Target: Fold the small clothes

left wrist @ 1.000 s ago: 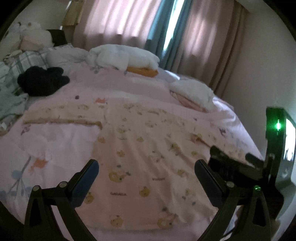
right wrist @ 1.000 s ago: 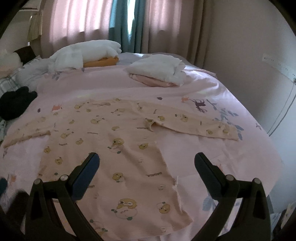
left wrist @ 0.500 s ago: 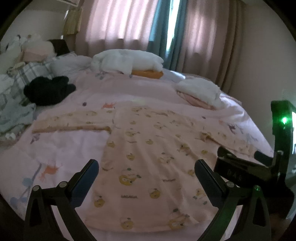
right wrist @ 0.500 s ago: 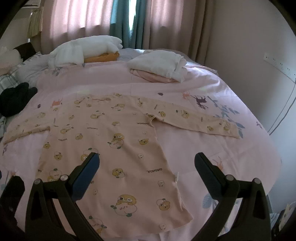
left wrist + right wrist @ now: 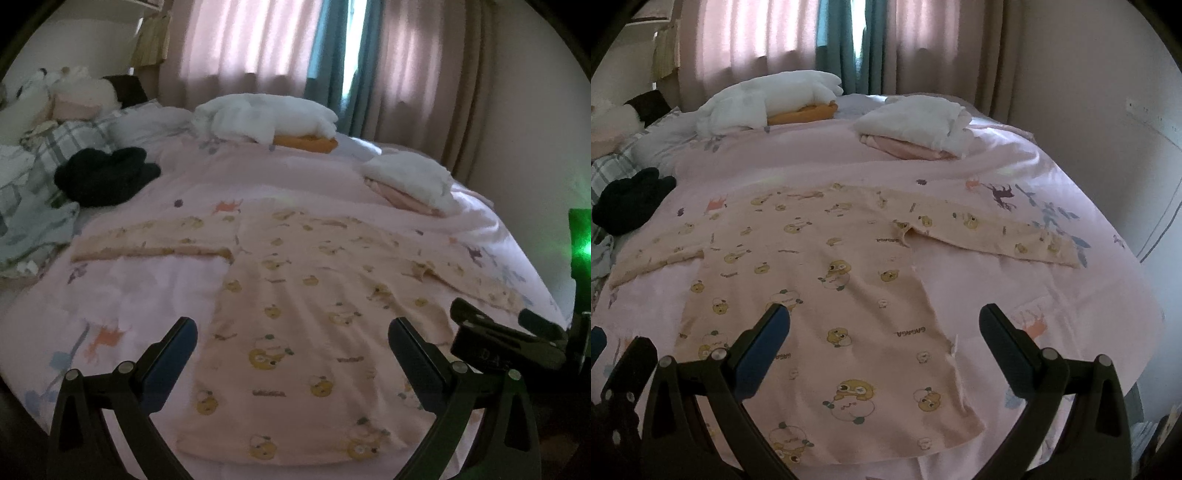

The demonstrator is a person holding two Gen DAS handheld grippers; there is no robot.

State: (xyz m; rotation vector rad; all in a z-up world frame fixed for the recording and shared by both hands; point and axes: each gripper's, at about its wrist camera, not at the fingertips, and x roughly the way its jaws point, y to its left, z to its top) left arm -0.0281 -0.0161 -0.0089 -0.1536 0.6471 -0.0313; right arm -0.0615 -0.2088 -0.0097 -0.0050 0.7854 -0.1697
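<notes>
Both the left gripper (image 5: 291,332) and right gripper (image 5: 884,321) hover spread wide and empty, low in frame, above the flat long-sleeved top (image 5: 820,280). A pinch could snag the pink bedsheet (image 5: 1015,155) too, dragging it into the fold.

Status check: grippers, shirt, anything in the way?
Left gripper open, right gripper open, both empty. Shirt spread flat on bed, sleeves out, unfolded. Nothing on it.

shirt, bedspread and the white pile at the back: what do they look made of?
Shirt: looks like thin knit cotton, matte, printed with cartoon ducks; it lies flat with fine ripples. Bedspread: smooth woven sheet fabric, probably cotton or a blend, pale pink with animal prints and soft creases. White pile: thicker, plusher cloth, maybe fleece or terry; the folds are rounded and bulky. Weave is too blurred to confirm.
</notes>
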